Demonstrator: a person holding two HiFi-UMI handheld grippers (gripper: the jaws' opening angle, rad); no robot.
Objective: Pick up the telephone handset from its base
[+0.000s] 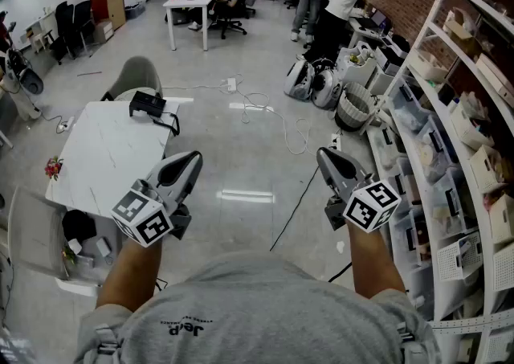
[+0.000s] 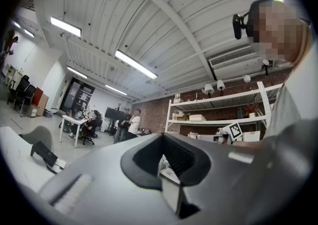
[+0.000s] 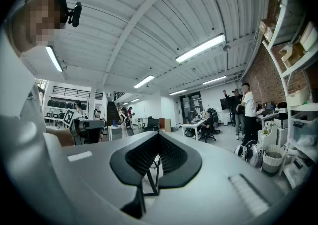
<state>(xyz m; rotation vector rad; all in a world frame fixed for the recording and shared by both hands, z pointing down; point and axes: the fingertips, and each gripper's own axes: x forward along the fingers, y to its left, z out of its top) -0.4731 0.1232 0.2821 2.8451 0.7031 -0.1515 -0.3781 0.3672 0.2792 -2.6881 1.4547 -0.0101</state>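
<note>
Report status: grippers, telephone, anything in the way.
Left gripper shut, empty; right gripper shut, empty. Black corded telephone sits untouched on the white rectangular table, ahead-left of both grippers. Nothing seen blocking the approach.

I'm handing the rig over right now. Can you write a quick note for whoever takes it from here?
Left gripper: shut, empty, held in the air near the table's edge.
Right gripper: shut, empty, in the air above the floor.
Telephone: on the far end of the white table, well beyond both grippers; handset appears to lie on its base.
Done: nothing yet.
Left: approach the telephone, open a gripper, grasp the handset, lift it off.
</note>
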